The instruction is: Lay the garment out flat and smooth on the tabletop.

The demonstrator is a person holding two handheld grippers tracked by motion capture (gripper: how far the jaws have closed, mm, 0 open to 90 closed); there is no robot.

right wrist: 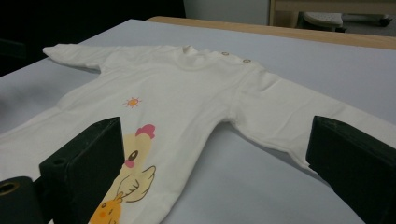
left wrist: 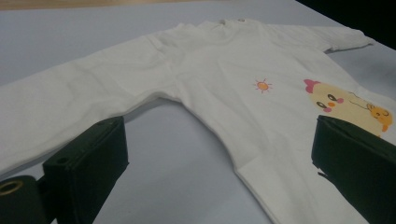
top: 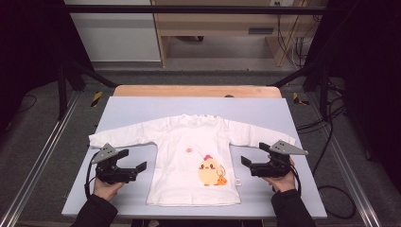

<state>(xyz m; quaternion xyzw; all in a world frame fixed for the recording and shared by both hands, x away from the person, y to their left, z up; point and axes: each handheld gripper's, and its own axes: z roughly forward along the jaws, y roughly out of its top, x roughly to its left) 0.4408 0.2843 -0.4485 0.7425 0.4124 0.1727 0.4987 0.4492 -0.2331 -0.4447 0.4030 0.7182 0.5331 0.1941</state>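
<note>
A white long-sleeved baby shirt [top: 191, 156] with a chick print [top: 211, 171] lies flat, sleeves spread, on the pale blue table [top: 142, 106]. The left gripper [top: 132, 163] and right gripper [top: 247, 161] flank it, jaws spread, grasping nothing.

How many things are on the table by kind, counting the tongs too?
Shirts: 1, white shirt with a chick print, lying flat
Tongs: 2, left tongs and right tongs, both open, either side of the shirt
Total: 3
</note>
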